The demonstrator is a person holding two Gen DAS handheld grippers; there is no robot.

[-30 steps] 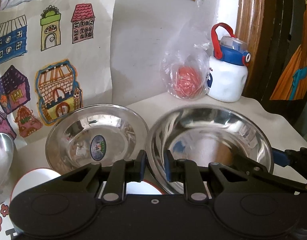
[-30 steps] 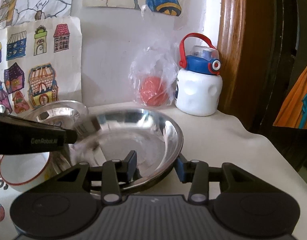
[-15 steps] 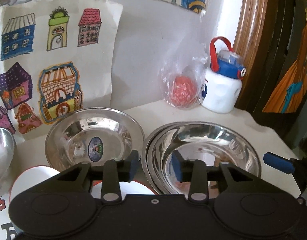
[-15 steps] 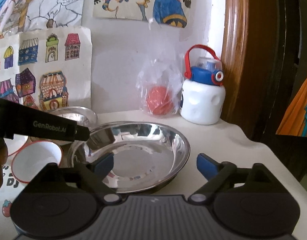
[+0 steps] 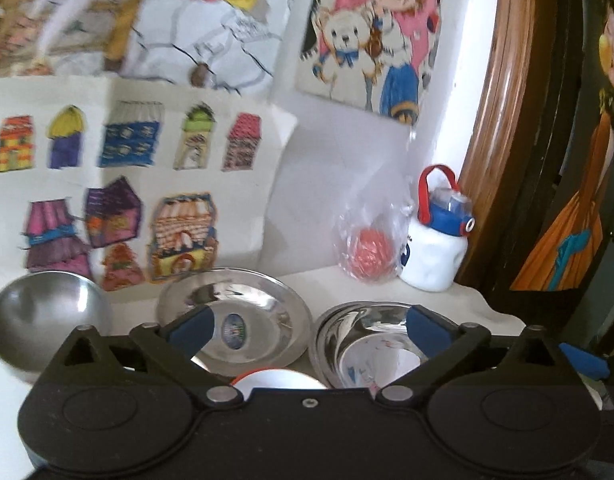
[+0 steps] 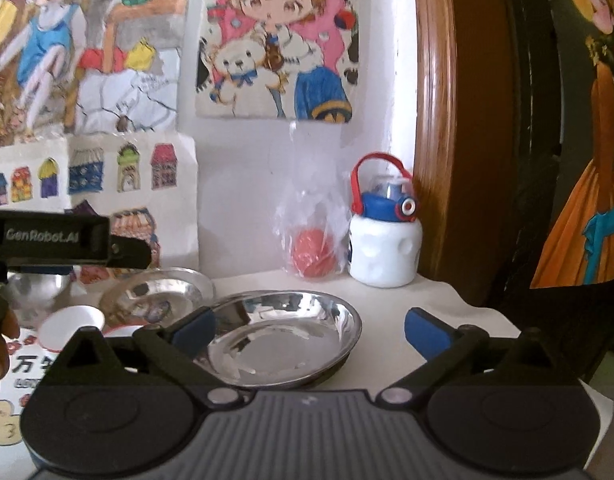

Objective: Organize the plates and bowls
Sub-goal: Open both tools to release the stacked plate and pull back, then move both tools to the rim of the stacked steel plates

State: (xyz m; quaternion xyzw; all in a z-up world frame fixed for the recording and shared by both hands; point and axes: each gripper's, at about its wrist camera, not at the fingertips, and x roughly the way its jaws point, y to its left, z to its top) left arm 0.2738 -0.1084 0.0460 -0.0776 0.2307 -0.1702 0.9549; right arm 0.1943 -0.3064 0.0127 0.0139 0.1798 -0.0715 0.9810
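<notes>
Two steel plates lie nested as a stack (image 6: 283, 336) on the white table (image 6: 391, 320); in the left wrist view the stack (image 5: 371, 344) sits low right. Left of it rests a single steel plate (image 5: 251, 320) with a round sticker, also a blurred shape (image 6: 159, 300) in the right wrist view. A steel bowl (image 5: 47, 320) stands at far left. A white bowl with a red rim (image 5: 279, 380) peeks over the left gripper body. My left gripper (image 5: 309, 330) is open, raised, empty. My right gripper (image 6: 309, 330) is open and empty, back from the stack.
A white water bottle (image 6: 383, 240) with blue lid and red handle stands at the back right beside a clear bag holding a red ball (image 6: 313, 258). Drawings cover the wall. A wooden frame (image 6: 439, 120) rises on the right. A small white cup (image 6: 71, 326) sits left.
Both grippers opened wide, let go of the steel plate and pulled up and back. The plate now lies nested on the other one.
</notes>
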